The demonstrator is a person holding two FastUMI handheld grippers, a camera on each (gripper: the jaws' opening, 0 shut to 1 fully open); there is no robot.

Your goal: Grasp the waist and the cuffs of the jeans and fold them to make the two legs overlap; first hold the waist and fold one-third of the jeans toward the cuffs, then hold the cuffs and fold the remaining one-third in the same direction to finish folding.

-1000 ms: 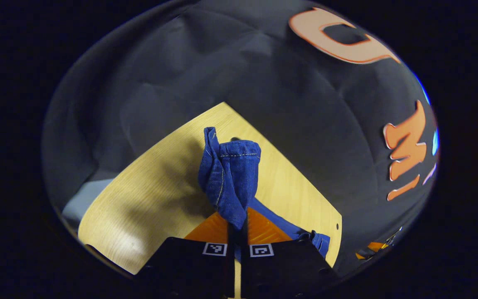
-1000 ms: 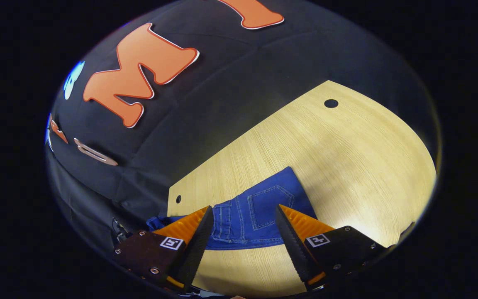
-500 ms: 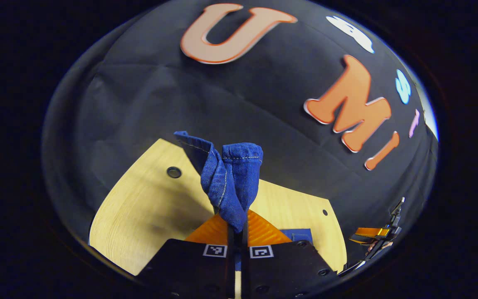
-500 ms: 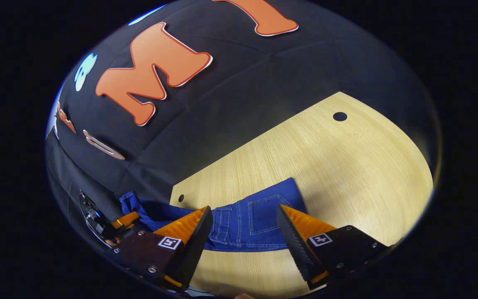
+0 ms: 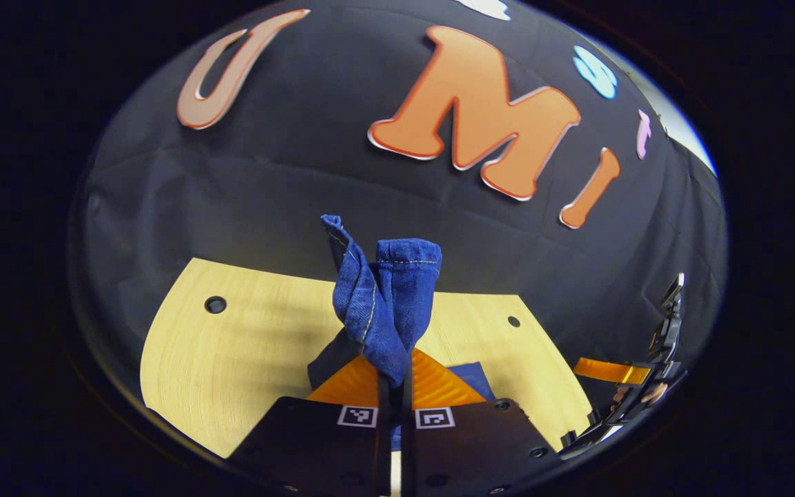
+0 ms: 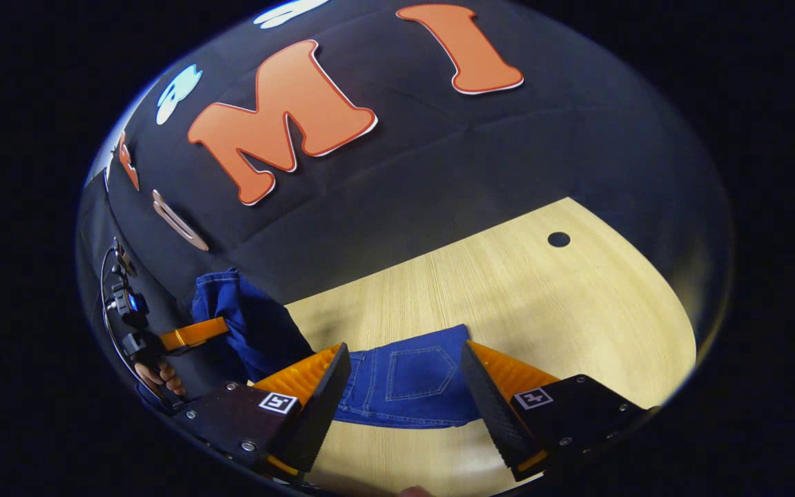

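In the left gripper view, the left gripper point(image 5: 392, 376) has its fingers pressed together on a bunch of the jeans point(image 5: 387, 304), pinching the cuff end so that the denim stands up past the tips in two folded lobes, one hem with pale stitching on the right lobe. A second ago that bunch stood against the counter point(image 5: 232, 359); now its top stands against the booth's black cloth wall, and the counter's far edge runs level across the view instead of slanting. Two dark holes in the counter show, one to the left and one to the right of the denim. A small flat patch of jeans lies on the counter just right of the fingers. At the far right edge the right gripper point(image 5: 611, 371) shows, larger than half a second ago.

In the right gripper view, the right gripper point(image 6: 404, 386) has its fingers spread wide, touching nothing. Between them the waist part of the jeans point(image 6: 411, 376), with a back pocket facing up, lies flat on the counter point(image 6: 542, 310). At the left, the left gripper point(image 6: 194, 333) holds raised denim higher and nearer than before, with a hand point(image 6: 156, 376) below it.
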